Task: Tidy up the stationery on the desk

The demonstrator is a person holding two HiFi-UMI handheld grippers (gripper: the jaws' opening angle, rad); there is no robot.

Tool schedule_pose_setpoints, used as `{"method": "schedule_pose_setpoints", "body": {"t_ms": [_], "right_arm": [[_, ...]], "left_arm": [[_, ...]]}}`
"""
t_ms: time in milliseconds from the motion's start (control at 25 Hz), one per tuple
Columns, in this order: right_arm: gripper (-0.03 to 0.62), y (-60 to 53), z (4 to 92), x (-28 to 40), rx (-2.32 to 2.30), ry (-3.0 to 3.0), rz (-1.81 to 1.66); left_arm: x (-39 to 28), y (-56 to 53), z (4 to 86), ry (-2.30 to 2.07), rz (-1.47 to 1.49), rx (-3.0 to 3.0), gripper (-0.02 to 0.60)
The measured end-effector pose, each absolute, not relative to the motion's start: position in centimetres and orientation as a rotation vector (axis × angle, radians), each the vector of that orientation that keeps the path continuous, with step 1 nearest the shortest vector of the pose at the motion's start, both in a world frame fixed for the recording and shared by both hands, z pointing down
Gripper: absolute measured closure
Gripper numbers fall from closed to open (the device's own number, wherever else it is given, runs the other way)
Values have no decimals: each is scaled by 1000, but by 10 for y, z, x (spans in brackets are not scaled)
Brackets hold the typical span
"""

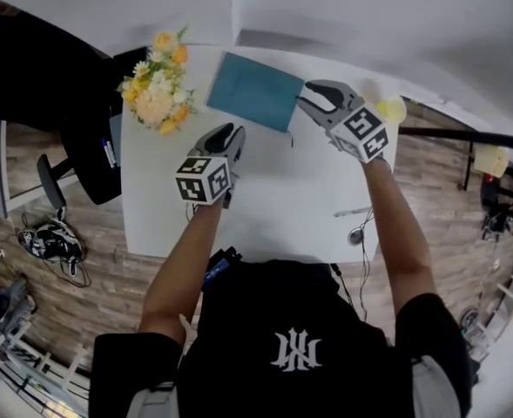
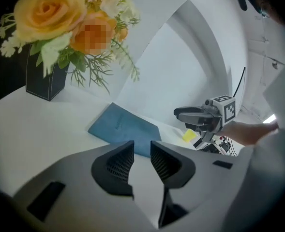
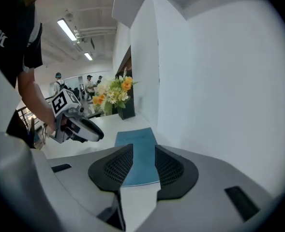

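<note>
Obscured: a small yellow item (image 1: 392,110) at the far right corner of the desk (image 1: 265,207) is partly covered by the right hand-held gripper (image 1: 312,97), and I cannot identify it. A thin dark mark on the desk just in front of the blue notebook (image 1: 254,91) is too small to name. The flowers (image 1: 158,84) stand at the far left corner. Their dark vase (image 2: 44,80) shows only in the left gripper view, its top buried in foliage.

Left hand-held gripper (image 2: 142,159): jaws a narrow gap apart with nothing between them. Bare desk lies below, and the notebook is beyond the tips, not touched.

Right hand-held gripper: jaws parted and empty, with the notebook seen through the gap, ahead of them. In the head view its tips overlap the notebook's right edge; I cannot confirm contact.

Notebook: closed and flat at back centre, between the flowers and the yellow item.
</note>
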State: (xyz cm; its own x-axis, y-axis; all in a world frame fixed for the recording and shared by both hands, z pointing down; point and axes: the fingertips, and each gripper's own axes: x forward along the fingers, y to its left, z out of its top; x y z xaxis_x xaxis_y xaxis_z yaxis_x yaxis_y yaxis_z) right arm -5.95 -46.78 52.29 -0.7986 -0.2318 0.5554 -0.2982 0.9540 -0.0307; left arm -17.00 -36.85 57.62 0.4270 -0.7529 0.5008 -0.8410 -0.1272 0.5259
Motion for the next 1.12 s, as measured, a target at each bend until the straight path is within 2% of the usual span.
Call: {"method": "schedule_pose_setpoints", "body": {"t_ms": [280,440,680,1120], "right_arm": [[450,-515,581,-69,295,-2453,167],[451,-527,600,-80,264,-2429,187],[451,-527,610,-96,186,-2418,131],[452,-523,622,-103,110,-2381,179]], "left_arm": [[-191,-395,587,-1450,100,1742,428],[-192,-399,592,-1471,93,1669,422],[-193,-404,599,-1506,130,1607,420],[-193,-412,612,-1545,207,1546,364]]}}
